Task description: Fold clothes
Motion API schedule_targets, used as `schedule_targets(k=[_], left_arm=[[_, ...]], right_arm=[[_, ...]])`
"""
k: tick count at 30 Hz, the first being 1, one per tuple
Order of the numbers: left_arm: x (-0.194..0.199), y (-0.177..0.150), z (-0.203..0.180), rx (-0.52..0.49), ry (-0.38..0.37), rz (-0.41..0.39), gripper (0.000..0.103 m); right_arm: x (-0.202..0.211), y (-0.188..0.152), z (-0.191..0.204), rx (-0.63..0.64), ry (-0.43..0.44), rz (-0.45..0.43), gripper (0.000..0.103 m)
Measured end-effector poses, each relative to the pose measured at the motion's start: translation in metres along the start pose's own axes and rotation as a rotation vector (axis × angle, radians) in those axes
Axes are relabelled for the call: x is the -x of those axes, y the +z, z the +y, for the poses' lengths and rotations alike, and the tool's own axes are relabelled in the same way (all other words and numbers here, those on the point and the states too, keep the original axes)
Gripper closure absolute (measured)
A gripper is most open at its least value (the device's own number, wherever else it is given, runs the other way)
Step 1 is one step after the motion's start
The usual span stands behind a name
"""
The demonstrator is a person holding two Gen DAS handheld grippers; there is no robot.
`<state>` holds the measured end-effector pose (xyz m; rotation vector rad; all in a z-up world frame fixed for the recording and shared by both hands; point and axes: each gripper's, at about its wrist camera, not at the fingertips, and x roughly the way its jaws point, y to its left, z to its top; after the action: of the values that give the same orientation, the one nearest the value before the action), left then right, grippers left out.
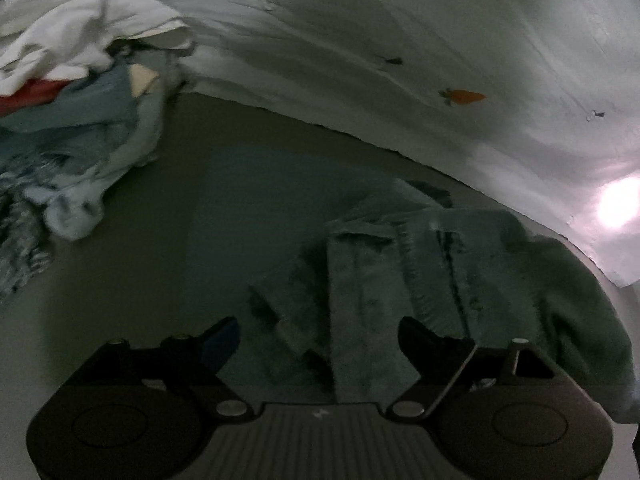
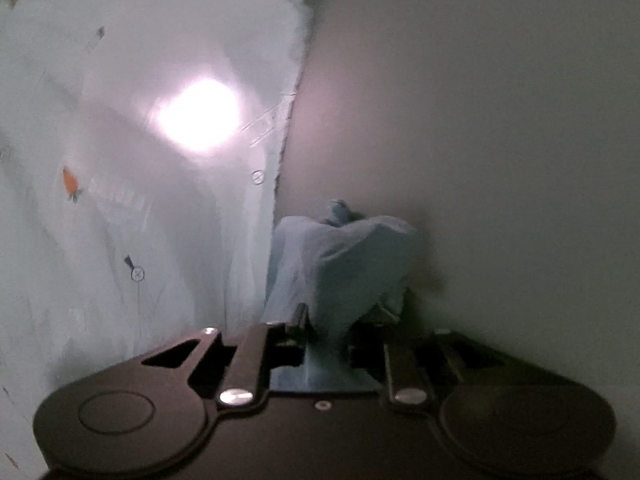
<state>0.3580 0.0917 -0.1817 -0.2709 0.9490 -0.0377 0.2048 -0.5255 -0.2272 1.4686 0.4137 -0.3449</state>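
A grey-green garment [image 1: 420,272] lies crumpled on the flat surface [image 1: 240,208] in the left wrist view. My left gripper [image 1: 320,340] is open, its fingers spread on either side of the garment's near edge. In the right wrist view my right gripper [image 2: 328,332] is shut on a light blue cloth [image 2: 340,264], which bunches up and drapes from the closed fingers. The fingertips are hidden by the cloth.
A heap of clothes [image 1: 68,112] in white, red and blue sits at the back left. A pale wall covering with small orange motifs [image 1: 464,97] runs behind, with a bright light glare [image 2: 198,116]. A plain wall [image 2: 500,120] fills the right wrist view's right side.
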Motion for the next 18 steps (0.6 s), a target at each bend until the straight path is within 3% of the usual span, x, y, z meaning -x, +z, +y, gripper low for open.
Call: schedule_targets(k=[4,9,12,15,18], left_arm=[[-0.028,0.013,-0.013,-0.023,-0.002,0.008,0.027],[-0.056,0.031,-0.028,-0.048,-0.041,-0.002,0.027],[-0.073,0.036,-0.033,-0.052,-0.015,0.021,0.029],[-0.081,0.034,-0.028,-0.005,-0.004,0.042,0.037],[-0.078,0.032,-0.018,0.043,-0.028,0.041,0.052]], right_arm=[[-0.011,0.017,-0.001,-0.018,0.006,0.005,0.075],[-0.014,0.011,-0.013,-0.039,-0.009,0.011,0.075],[-0.013,0.012,-0.014,-0.047,-0.016,0.005,0.075],[-0.018,0.01,-0.014,-0.067,-0.011,-0.008,0.075],[-0.026,0.01,-0.017,-0.078,-0.008,-0.021,0.075]])
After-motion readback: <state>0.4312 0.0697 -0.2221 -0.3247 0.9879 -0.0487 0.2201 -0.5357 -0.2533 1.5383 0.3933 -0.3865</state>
